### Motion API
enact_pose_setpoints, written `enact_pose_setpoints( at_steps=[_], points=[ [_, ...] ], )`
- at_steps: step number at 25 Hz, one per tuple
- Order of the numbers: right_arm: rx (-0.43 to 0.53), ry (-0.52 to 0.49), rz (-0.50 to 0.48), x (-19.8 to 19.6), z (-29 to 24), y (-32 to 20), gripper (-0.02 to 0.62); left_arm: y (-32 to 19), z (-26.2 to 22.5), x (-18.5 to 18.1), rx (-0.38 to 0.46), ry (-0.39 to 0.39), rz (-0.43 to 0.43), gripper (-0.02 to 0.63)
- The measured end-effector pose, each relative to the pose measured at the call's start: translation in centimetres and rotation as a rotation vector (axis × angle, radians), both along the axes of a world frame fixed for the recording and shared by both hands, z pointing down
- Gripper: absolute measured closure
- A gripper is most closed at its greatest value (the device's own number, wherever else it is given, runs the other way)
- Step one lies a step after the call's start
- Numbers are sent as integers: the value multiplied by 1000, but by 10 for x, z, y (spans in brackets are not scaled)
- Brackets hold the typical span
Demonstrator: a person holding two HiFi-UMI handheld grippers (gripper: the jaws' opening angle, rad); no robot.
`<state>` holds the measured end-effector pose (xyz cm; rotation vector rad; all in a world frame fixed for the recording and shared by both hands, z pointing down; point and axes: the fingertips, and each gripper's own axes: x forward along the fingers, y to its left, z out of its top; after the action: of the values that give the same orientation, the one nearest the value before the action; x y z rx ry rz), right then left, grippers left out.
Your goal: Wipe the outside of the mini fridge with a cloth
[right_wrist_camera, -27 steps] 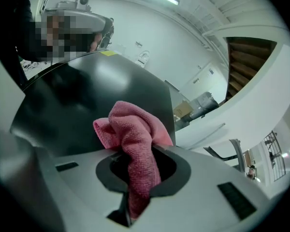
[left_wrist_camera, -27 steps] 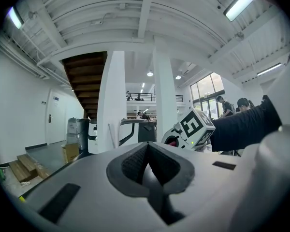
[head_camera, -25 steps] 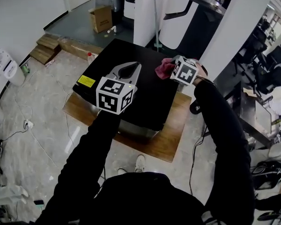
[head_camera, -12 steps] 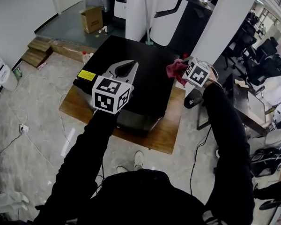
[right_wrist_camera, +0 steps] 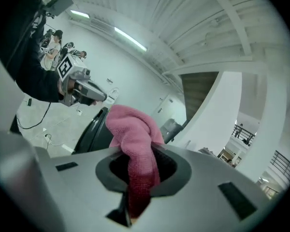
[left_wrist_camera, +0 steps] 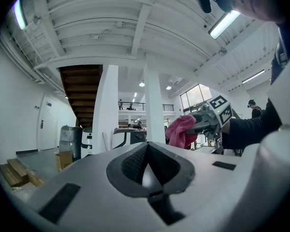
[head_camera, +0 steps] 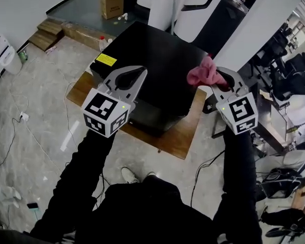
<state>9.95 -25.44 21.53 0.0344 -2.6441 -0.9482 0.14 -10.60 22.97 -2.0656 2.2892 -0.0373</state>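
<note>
The black mini fridge (head_camera: 157, 60) stands on a wooden board (head_camera: 183, 145) on the floor below me, a yellow label (head_camera: 105, 60) on its left top edge. My right gripper (head_camera: 213, 79) is shut on a bunched pink cloth (head_camera: 201, 74), held in the air above the fridge's right edge. From the right gripper view the cloth (right_wrist_camera: 133, 129) bulges out of the closed jaws (right_wrist_camera: 140, 151). My left gripper (head_camera: 140, 71) hovers over the fridge's front left, shut and empty. The left gripper view, aimed level across the room, shows its jaws (left_wrist_camera: 146, 148) closed and the cloth (left_wrist_camera: 180, 131) in the right gripper (left_wrist_camera: 209, 120).
A cardboard box (head_camera: 113, 4) and wooden steps (head_camera: 47, 36) lie beyond the fridge at the left. A small bottle (head_camera: 102, 43) stands by its far left corner. White pillars (head_camera: 165, 4) and a dark machine rise behind. Cables trail over the tiled floor (head_camera: 35, 131).
Both grippers have drawn back toward me and risen. The right one carried the pink cloth from over the fridge's top to above its right edge. My head view shifted.
</note>
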Motion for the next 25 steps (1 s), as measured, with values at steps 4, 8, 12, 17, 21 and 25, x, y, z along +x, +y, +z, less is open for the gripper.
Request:
enact_pose_setpoints(
  at_steps=[4,8,12,17,21,25],
  points=[
    [-57,-145,-79,27,-13,63,537,36,17,34,9,16,35,600],
    [-257,-310,-139,60,-10,108,537,62,34,70,35,37,61,600],
    [-451,-386,-177,87,9,149,537,98,44,94,85,87,35,600],
    [-568,-347,-261,107,48,187,537,130,59,128,90,109,-3,600],
    [-623,-300,-291,113,82,220,537,155,74,138,55,116,-49,600],
    [-539,-286,-309,96,98,261,537,183,77,123,36,110,-87,600]
  ],
)
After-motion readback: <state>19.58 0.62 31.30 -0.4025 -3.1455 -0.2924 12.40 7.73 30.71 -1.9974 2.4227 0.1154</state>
